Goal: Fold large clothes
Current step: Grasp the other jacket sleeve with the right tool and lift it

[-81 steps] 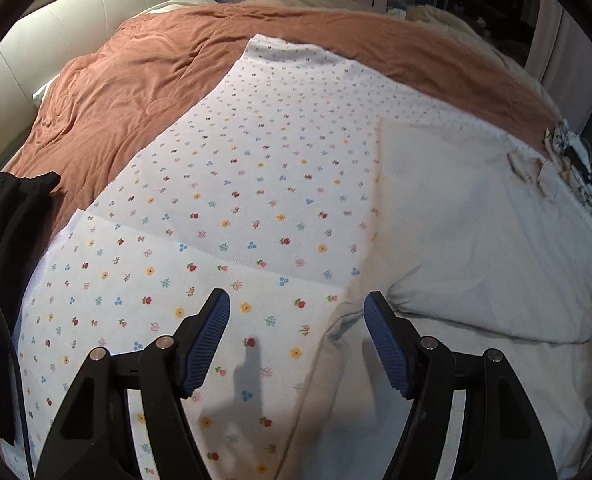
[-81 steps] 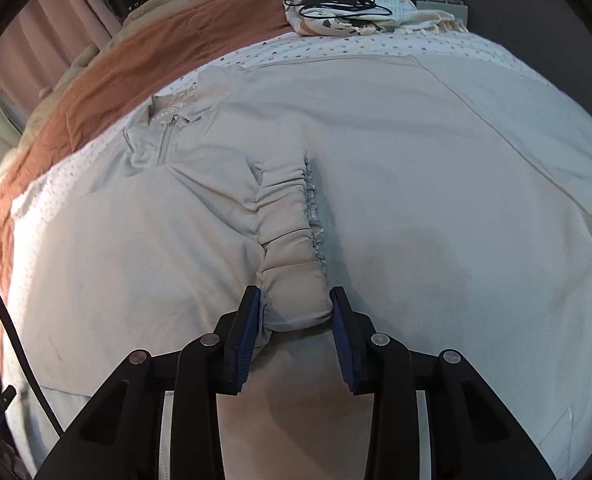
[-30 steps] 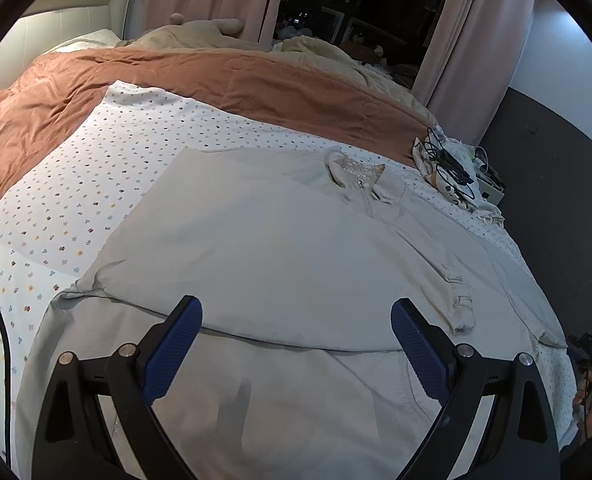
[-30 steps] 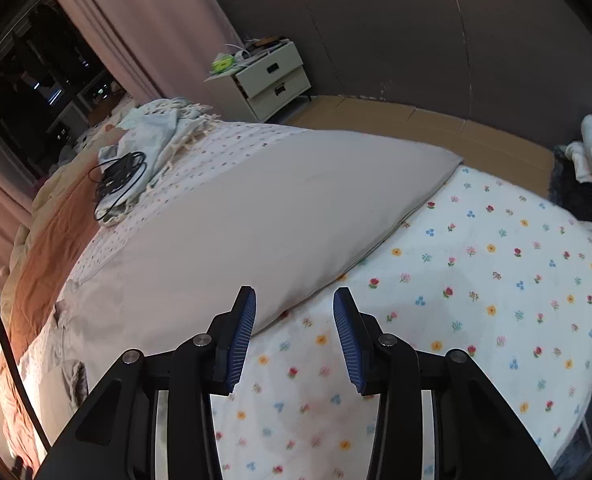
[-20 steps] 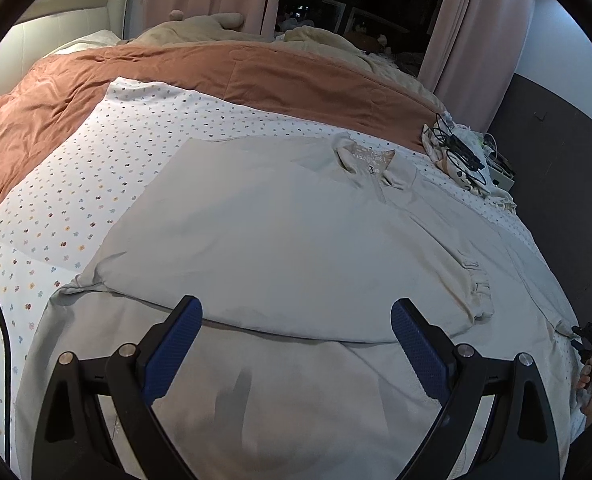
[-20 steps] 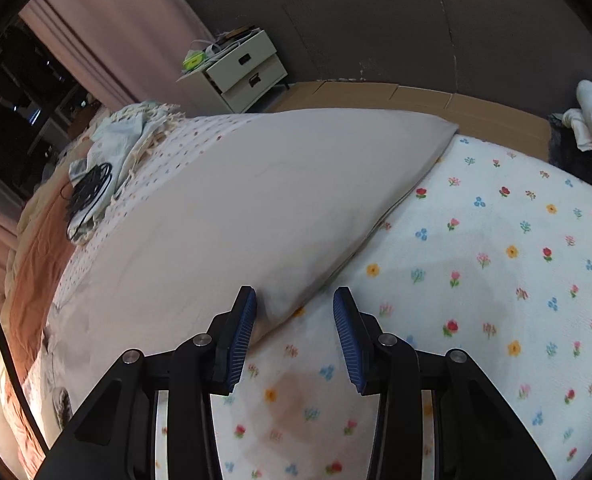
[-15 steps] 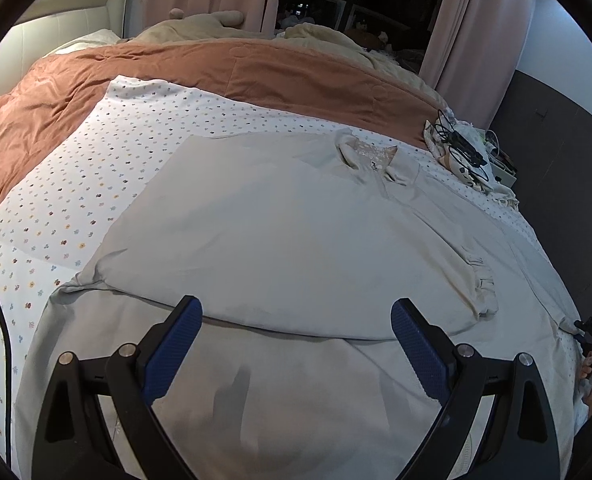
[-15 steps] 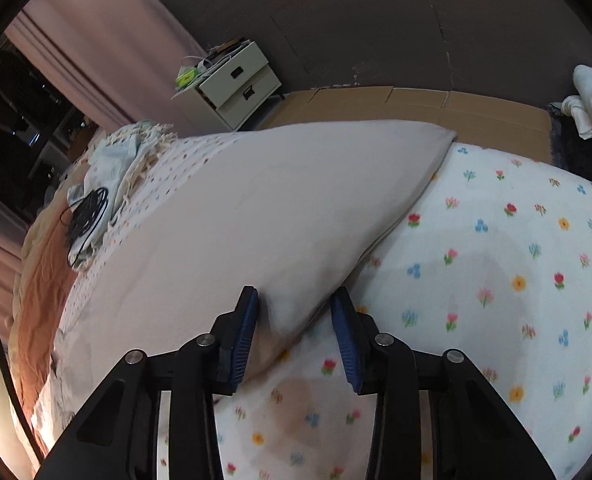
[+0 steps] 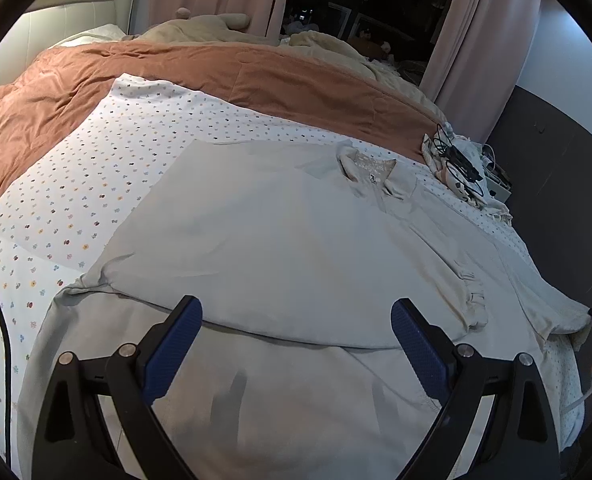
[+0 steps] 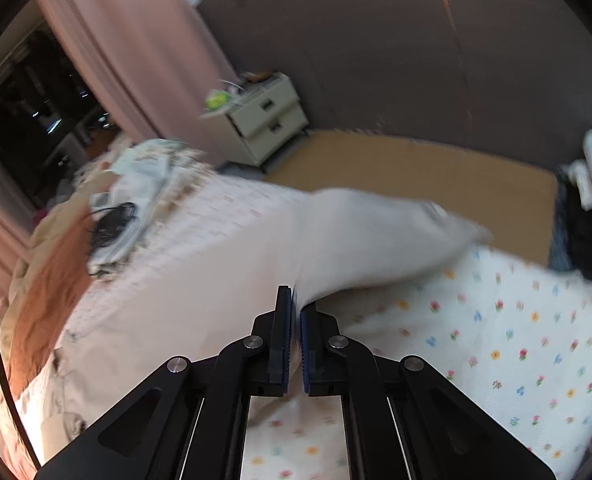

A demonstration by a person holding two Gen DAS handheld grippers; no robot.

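**Right gripper pinches the hem of the garment, left gripper waits open**

Right gripper (image 10: 295, 312) has its two blue pads pressed together on a fold of the beige garment (image 10: 200, 280), near its lower corner. The cloth rises from the flowered sheet (image 10: 516, 344) at this place, and the far corner of it hangs loose and looks blurred. I cannot see any gap between the pads except the thin layer of cloth.

Left gripper (image 9: 296, 332) hovers over the same garment (image 9: 276, 240) with its jaws wide apart, and nothing is between them. Its pads do not touch the cloth.

The garment lies spread on the bed, on top of the white sheet (image 9: 76, 200) with small flowers. Its collar (image 9: 372, 172) points to the far side, close to a brown blanket (image 9: 256, 80). One sleeve is folded across the body, and its gathered cuff (image 9: 474, 304) rests near the right edge of the cloth.

At the far corner of the bed there is a small pile of cloth with black cables (image 9: 456, 160) on it. Beside the bed, by the dark wall, stands a white nightstand (image 10: 264, 116) with two drawers. Pink curtains (image 10: 136, 40) hang behind it.
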